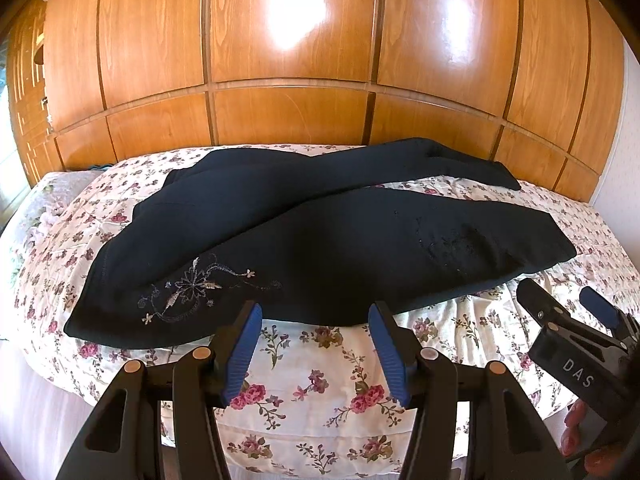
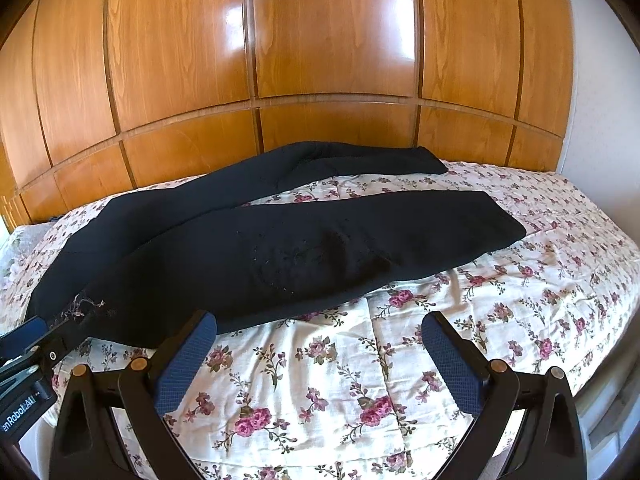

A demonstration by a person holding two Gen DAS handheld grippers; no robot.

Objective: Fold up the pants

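Dark navy pants point(image 1: 304, 236) lie spread across the floral bedspread, with the waist at the left and both legs reaching right. Pale embroidery point(image 1: 192, 288) marks the near left part. The far leg point(image 2: 344, 162) bends along the headboard. My left gripper point(image 1: 315, 312) is open and empty, just in front of the pants' near edge. My right gripper point(image 2: 319, 322) is open and empty, with its left fingertip at the near leg's edge. The right gripper also shows in the left wrist view point(image 1: 560, 300), and the left gripper's body shows at the left edge of the right wrist view point(image 2: 28, 344).
The bedspread point(image 2: 400, 360) covers a bed that drops off at the near edge. A glossy wooden panelled headboard wall point(image 1: 296, 60) stands behind the bed. A white wall point(image 2: 600, 100) is at the far right.
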